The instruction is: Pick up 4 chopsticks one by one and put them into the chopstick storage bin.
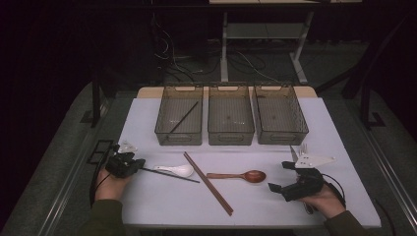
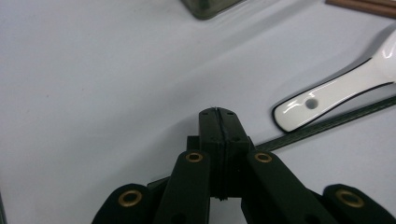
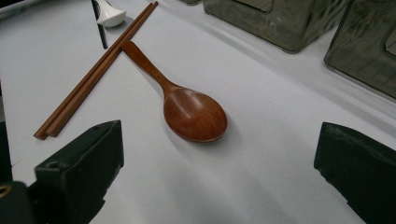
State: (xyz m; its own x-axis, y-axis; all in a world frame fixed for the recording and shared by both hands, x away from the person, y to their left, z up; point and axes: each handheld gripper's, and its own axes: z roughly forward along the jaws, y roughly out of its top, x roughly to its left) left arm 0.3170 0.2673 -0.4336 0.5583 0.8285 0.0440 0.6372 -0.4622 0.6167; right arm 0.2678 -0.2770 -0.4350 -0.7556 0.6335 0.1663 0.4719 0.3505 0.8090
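Note:
My left gripper [image 1: 140, 165] [image 2: 218, 113] is at the table's left, its jaws pressed together with no gap along the seam. A black chopstick [image 1: 172, 175] [image 2: 327, 124] runs from under those jaws off to the right; I cannot tell whether it is pinched. A white ceramic spoon [image 1: 176, 170] [image 2: 336, 91] lies just beyond it. My right gripper [image 1: 280, 176] [image 3: 219, 133] is open wide at the right, low over the table. A brown wooden spoon [image 1: 243, 175] [image 3: 194, 114] lies in front of it, bowl toward the jaws.
A pair of brown chopsticks [image 1: 209, 184] [image 3: 93, 77] lies slantwise mid-table. Three smoky plastic bins [image 1: 231, 115] stand in a row at the back, and the left bin [image 1: 179, 115] holds one black chopstick. A white mat [image 1: 147, 201] covers the table.

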